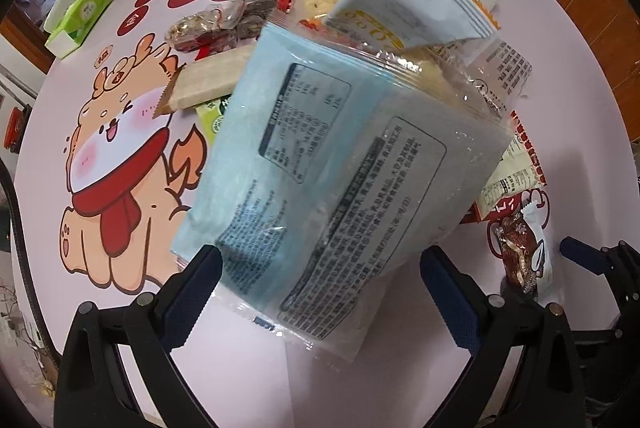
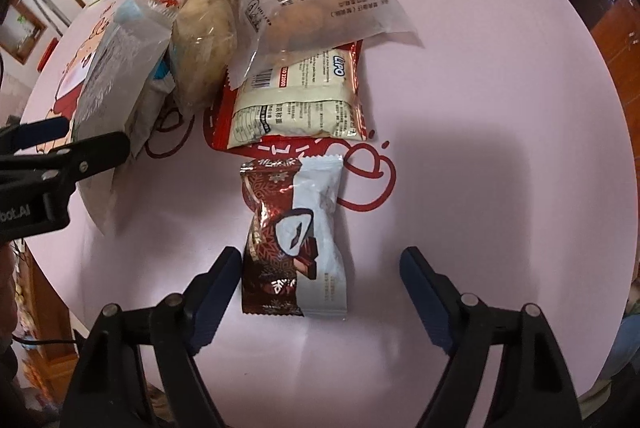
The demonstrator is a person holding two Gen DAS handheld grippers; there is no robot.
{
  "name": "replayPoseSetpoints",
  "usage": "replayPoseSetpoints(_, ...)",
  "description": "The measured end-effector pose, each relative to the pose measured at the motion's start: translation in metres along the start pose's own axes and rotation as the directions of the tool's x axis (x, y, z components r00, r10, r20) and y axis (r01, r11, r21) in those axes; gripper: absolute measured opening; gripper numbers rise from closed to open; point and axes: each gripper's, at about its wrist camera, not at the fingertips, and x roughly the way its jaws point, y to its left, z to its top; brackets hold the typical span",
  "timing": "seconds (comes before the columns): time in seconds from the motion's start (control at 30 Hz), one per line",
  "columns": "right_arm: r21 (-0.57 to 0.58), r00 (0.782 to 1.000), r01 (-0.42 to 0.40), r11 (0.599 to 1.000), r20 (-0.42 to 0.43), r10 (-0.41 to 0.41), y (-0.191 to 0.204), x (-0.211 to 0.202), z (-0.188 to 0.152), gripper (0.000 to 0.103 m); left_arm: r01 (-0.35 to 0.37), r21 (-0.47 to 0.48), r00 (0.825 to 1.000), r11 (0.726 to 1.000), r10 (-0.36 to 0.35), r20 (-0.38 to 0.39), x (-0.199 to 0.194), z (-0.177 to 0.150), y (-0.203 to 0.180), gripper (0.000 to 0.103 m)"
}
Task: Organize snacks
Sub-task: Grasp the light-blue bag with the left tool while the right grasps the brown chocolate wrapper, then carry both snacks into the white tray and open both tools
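The red-and-white chocolate snack packet [image 2: 294, 236] lies flat on the pink tablecloth [image 2: 500, 108], long axis running near to far, crimped ends glossy. The right gripper [image 2: 320, 268] straddles it, jaws apart, left finger seemingly touching. Beyond it sits a cream LIPO biscuit bag [image 2: 300, 100]. The left gripper [image 1: 320, 268], jaws apart, frames a tilted, crinkly clear-blue packet [image 1: 332, 164]; any grip is hidden.

The round pale pink tabletop [image 1: 360, 368] carried an orange cartoon dog print [image 1: 120, 164] with a red scarf. The clear plastic snack packet [image 1: 320, 164] showed pale blue backing and black print. The small foil snack packet [image 2: 294, 236] was dark red and white with snowflakes.
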Motion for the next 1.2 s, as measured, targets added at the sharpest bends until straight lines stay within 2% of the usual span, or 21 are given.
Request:
replayPoseSetpoints(0.27,-0.024,1.000,0.024,0.999,0.018,-0.024,0.007,0.004,-0.005,0.076,-0.011,-0.004,1.000,1.000,0.011,0.015,0.009,0.001,0.003,0.099)
replayPoseSetpoints(0.47,-0.035,0.999,0.030,0.999,0.039,-0.028,0.010,0.003,-0.006,0.063,-0.040,0.002,0.999,0.999,0.040,0.036,0.012,0.001,0.004,0.096)
replayPoseSetpoints(0.53,-0.041,0.999,0.029,0.999,0.044,-0.027,0.010,0.003,-0.005,0.058,-0.048,0.004,0.998,0.999,0.048,0.050,0.008,-0.001,0.002,0.091)
replayPoseSetpoints(0.57,-0.045,0.998,0.030,0.999,0.048,-0.028,0.011,0.002,-0.005,0.054,-0.055,0.010,0.997,0.998,0.054,0.061,0.005,-0.003,0.000,0.085)
replayPoseSetpoints(0.6,-0.047,0.998,0.033,0.998,0.048,-0.030,0.012,0.001,-0.003,0.054,-0.063,0.016,0.996,0.998,0.062,0.071,0.003,-0.004,-0.001,0.077)
replayPoseSetpoints(0.63,-0.045,0.998,0.032,0.998,0.050,-0.030,0.013,0.002,-0.003,0.053,-0.075,0.023,0.994,0.997,0.073,0.086,-0.001,-0.004,-0.001,0.073)
replayPoseSetpoints(0.67,-0.044,0.998,0.032,0.999,0.051,-0.029,0.013,0.002,-0.003,0.053,-0.075,0.030,0.993,0.997,0.072,0.095,-0.004,-0.006,-0.003,0.066)
replayPoseSetpoints(0.7,-0.044,0.998,0.032,0.999,0.052,-0.029,0.015,0.002,-0.003,0.053,-0.070,0.037,0.992,0.997,0.066,0.112,-0.008,-0.007,-0.005,0.054)
replayPoseSetpoints(0.73,-0.045,0.998,0.032,0.999,0.053,-0.029,0.016,0.002,-0.003,0.053,-0.080,0.047,0.988,0.996,0.073,0.134,-0.013,-0.008,-0.007,0.047)
replayPoseSetpoints(0.77,-0.045,0.998,0.030,0.999,0.053,-0.028,0.016,0.003,-0.004,0.051,-0.104,0.064,0.982,0.993,0.093,0.165,-0.020,-0.008,-0.011,0.035)
replayPoseSetpoints(0.8,-0.046,0.998,0.026,0.999,0.051,-0.024,0.017,0.003,-0.004,0.050,-0.114,0.067,0.979,0.991,0.100,0.178,-0.024,-0.008,-0.013,0.031)
replayPoseSetpoints(1.0,-0.044,0.998,-0.020,0.999,0.054,0.023,0.018,-0.004,-0.007,0.040,-0.010,-0.010,0.983,1.000,0.012,0.185,-0.041,-0.011,0.009,0.025)
replayPoseSetpoints(1.07,-0.055,0.997,-0.030,0.998,0.068,0.034,0.020,-0.010,-0.007,0.039,0.030,-0.040,0.982,0.999,-0.022,0.189,-0.052,-0.014,0.019,0.023)
replayPoseSetpoints(1.2,-0.069,0.993,-0.047,0.997,0.107,0.054,0.025,-0.027,-0.004,0.038,0.060,-0.080,0.976,0.995,-0.042,0.212,-0.074,-0.023,0.037,0.022)
